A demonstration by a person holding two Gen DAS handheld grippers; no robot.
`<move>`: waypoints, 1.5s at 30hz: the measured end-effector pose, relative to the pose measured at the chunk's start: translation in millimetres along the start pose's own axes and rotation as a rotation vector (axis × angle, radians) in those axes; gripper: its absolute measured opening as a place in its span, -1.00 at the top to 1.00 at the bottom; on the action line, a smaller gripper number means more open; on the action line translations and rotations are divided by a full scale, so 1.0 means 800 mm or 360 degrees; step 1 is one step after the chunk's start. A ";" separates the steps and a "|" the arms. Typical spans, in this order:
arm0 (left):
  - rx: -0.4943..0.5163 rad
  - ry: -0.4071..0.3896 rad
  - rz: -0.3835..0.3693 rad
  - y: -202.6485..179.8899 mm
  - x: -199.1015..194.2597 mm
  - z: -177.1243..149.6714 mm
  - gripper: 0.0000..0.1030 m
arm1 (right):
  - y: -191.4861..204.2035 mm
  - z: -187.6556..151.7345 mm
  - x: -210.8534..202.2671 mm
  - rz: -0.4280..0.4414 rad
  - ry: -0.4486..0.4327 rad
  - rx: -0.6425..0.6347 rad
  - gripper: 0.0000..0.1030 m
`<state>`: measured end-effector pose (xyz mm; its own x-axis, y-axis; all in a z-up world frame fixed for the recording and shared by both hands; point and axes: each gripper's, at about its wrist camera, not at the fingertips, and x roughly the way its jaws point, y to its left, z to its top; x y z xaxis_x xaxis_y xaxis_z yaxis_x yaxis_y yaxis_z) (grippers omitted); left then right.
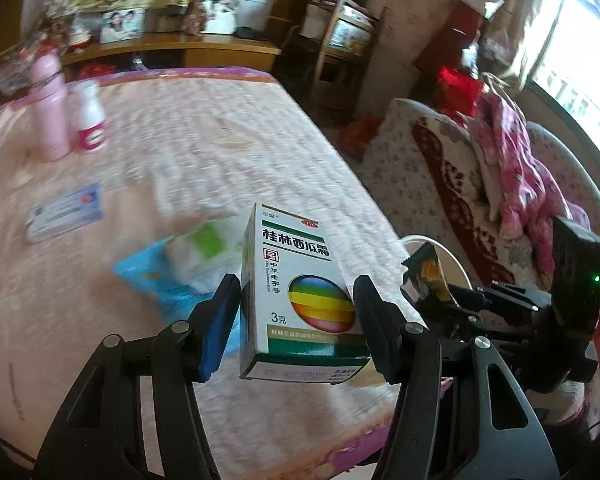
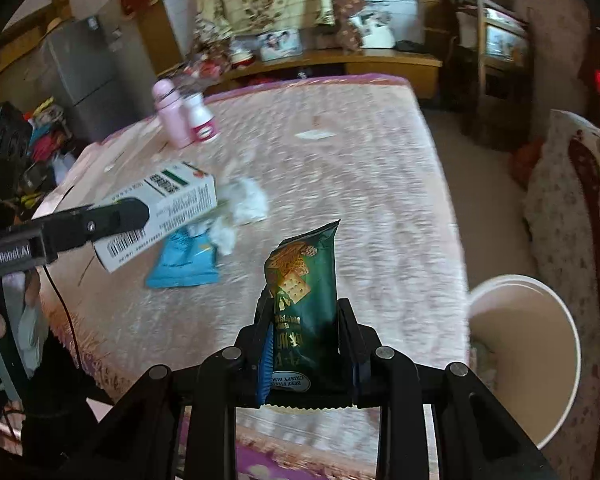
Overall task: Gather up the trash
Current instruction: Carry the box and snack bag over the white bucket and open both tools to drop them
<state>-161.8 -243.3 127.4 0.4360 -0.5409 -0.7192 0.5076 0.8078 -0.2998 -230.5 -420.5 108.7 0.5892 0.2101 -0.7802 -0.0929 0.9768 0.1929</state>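
Right gripper (image 2: 306,346) jaws pinched wrapper (image 2: 304,300) at its lower half, upright, clear of surface (image 2: 340,184), likely for drop into bin (image 2: 532,360) just beside. Left gripper (image 1: 298,312) jaws clamped box (image 1: 296,292) by its sides, lifted too. Farther: blue packet (image 2: 180,268), tissue (image 2: 244,204) left lying on surface; bottles (image 2: 180,120) at far edge.

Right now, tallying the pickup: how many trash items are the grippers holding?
2: a medicine box in the left gripper, a green biscuit wrapper in the right gripper.

glossy cardboard box (image 1: 300,292), shiny foil wrapper (image 2: 306,304)
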 end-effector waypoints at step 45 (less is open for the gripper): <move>0.0298 0.0292 -0.0397 -0.231 0.189 0.015 -0.01 | -0.257 -0.077 -0.043 -0.0388 -0.0003 0.0652 0.09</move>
<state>-181.2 -477.2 81.6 0.1495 -0.6514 -0.7438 0.7161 0.5901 -0.3728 -281.2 -625.8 59.6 0.5558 -0.0238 -0.8310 0.3724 0.9008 0.2232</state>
